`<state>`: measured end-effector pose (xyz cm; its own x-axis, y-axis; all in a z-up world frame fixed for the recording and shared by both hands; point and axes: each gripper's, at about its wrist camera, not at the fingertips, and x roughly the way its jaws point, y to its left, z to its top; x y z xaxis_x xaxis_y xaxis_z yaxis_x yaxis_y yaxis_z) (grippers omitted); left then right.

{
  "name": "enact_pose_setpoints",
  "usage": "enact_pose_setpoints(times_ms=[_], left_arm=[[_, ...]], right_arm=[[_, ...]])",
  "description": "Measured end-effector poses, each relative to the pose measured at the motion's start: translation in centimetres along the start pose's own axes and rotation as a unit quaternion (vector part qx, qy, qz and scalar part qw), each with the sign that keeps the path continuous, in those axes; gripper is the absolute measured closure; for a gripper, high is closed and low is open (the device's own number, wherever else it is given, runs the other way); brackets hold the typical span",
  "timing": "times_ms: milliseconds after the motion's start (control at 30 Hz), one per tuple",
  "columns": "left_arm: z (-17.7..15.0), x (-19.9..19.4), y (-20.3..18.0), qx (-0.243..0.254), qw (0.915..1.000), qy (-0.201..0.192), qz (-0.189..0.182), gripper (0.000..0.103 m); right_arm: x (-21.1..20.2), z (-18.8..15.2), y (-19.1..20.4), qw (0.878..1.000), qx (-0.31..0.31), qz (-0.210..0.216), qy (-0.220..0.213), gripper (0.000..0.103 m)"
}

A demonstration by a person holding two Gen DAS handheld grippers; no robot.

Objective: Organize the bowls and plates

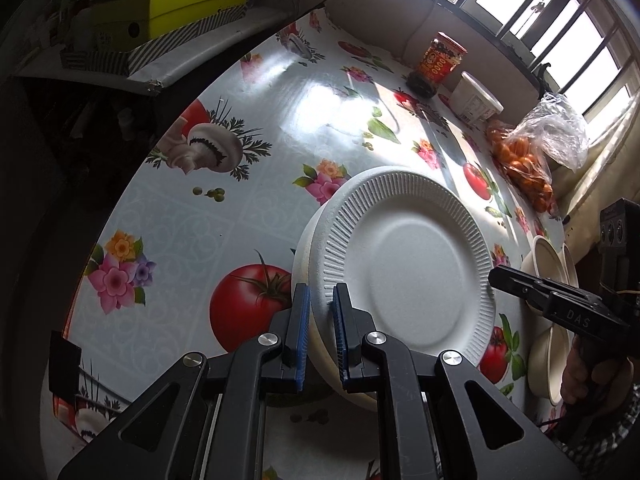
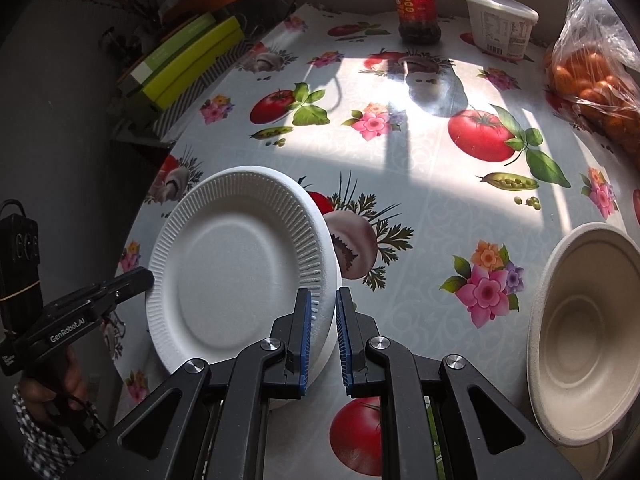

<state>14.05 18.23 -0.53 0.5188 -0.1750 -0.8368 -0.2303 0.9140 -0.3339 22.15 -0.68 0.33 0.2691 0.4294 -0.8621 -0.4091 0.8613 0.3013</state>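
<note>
A white foam plate (image 1: 408, 268) with a ribbed rim tops a small stack held tilted over the flowered tablecloth. My left gripper (image 1: 320, 294) is shut on the stack's left rim, one blue pad above it and one below. My right gripper (image 2: 323, 295) is shut on the opposite rim of the same plate (image 2: 240, 272). Each gripper shows in the other's view: the right one (image 1: 496, 276) at the plate's right edge, the left one (image 2: 142, 278) at its left edge. Cream bowls (image 2: 584, 332) sit at the table's right side, also visible as bowls (image 1: 548, 258) in the left wrist view.
At the back stand a red-labelled jar (image 2: 416, 4), a white lidded tub (image 2: 500, 24) and a plastic bag of oranges (image 2: 596, 80). Green boxes (image 1: 168, 8) are stacked on a shelf left of the table. A hand in a checked sleeve (image 2: 44, 412) holds the left gripper.
</note>
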Motion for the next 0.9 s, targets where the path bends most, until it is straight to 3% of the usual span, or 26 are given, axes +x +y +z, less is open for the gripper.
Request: enact_pose_setpoints(times_ms=[900], left_arm=[[-0.62, 0.65, 0.51, -0.008, 0.9999, 0.008, 0.006, 0.091]], right_arm=[[0.72, -0.53, 0.38, 1.0, -0.006, -0.008, 0.004, 0.09]])
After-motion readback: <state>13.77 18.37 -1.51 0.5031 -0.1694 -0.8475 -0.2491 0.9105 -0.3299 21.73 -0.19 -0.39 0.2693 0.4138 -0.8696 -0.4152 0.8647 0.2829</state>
